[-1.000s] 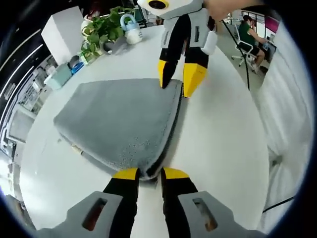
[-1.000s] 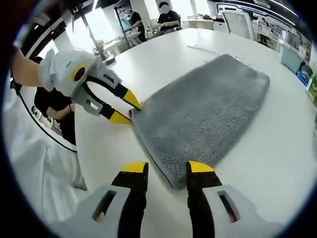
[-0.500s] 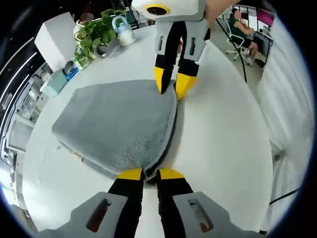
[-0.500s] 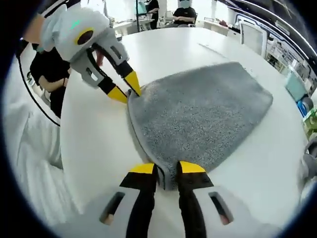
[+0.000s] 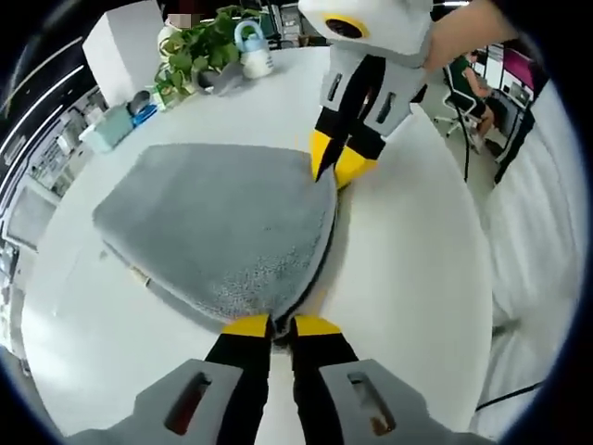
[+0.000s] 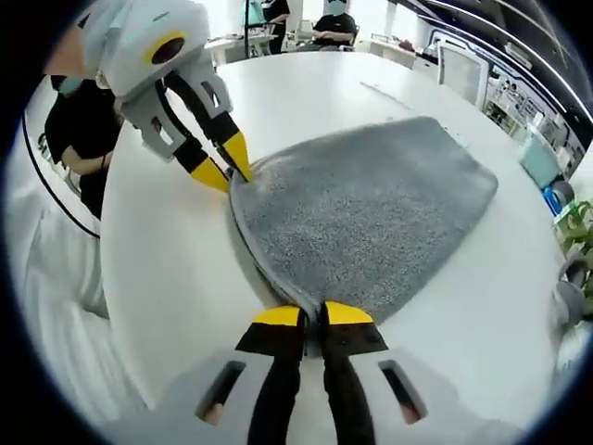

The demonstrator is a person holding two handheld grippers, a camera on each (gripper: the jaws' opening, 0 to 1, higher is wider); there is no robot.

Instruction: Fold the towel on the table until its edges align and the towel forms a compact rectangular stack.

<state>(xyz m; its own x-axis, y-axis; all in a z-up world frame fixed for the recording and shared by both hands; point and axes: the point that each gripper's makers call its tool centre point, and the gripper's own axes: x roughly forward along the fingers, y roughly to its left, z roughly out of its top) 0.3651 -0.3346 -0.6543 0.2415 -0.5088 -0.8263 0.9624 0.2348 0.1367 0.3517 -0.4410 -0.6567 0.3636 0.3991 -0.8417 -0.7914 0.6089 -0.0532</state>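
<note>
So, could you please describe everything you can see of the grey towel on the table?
The grey towel is a thick, fuzzy terry cloth, already folded into layers that show along its near edge. It lies flat on the white table as a rounded rectangle. The left gripper is shut on one corner and the right gripper is shut on the neighbouring corner; nothing else touches it. A small tag seems to poke out beneath its far side.

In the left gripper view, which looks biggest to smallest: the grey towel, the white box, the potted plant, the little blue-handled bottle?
1. Grey towel, by far.
2. White box and potted plant: about alike, so I won't rank them.
3. Blue-handled bottle, smallest.
All three small ones sit far from the camera, so true sizes are unsure.
</note>
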